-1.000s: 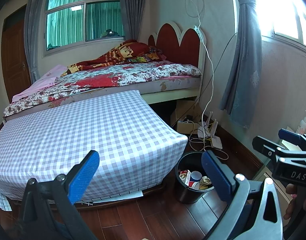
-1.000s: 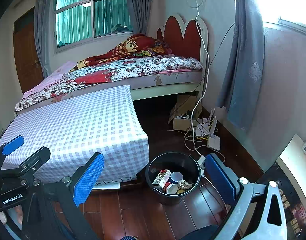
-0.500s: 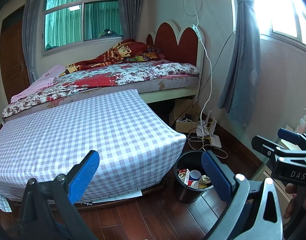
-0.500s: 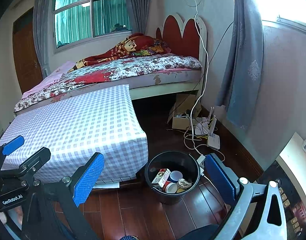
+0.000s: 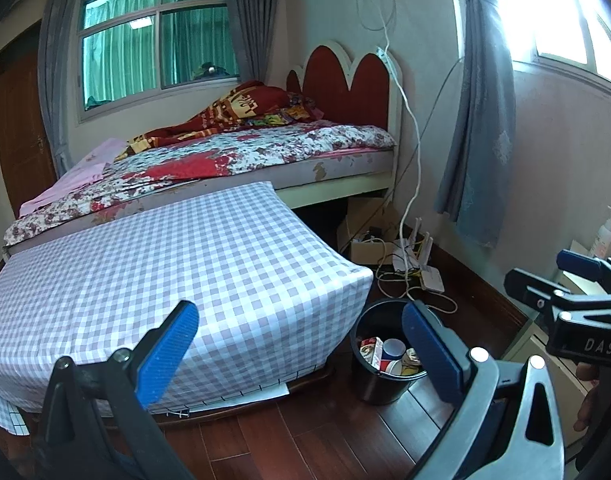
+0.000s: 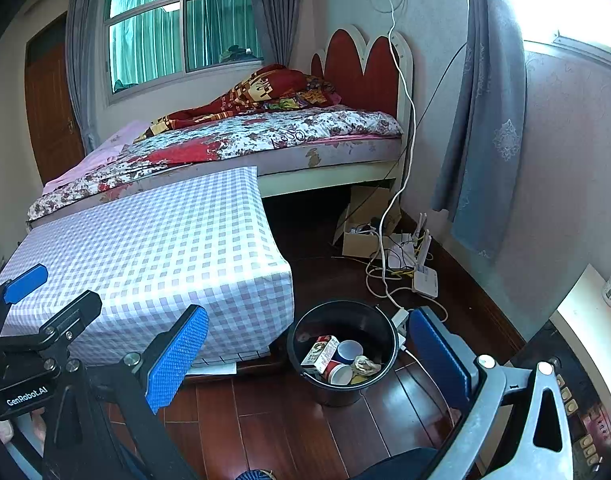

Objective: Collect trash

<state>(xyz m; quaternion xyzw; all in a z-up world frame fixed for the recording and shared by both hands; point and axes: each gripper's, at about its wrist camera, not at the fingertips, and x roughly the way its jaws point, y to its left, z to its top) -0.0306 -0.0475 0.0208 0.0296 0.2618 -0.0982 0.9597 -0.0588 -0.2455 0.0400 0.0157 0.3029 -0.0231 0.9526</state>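
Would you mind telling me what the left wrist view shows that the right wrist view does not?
Only the left wrist view shows the right gripper from outside, marked DAS, and a pump bottle. Only the right wrist view shows the left gripper from outside and a power strip by the bin. Both show the black bin holding a carton and cups, and the checked table.

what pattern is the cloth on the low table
Lilac-and-white checked cloth, clearest in the right wrist view.

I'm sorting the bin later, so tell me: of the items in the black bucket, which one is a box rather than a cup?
The red-and-white carton, leaning at the left inside the bucket. The two cups beside it are round with open mouths.
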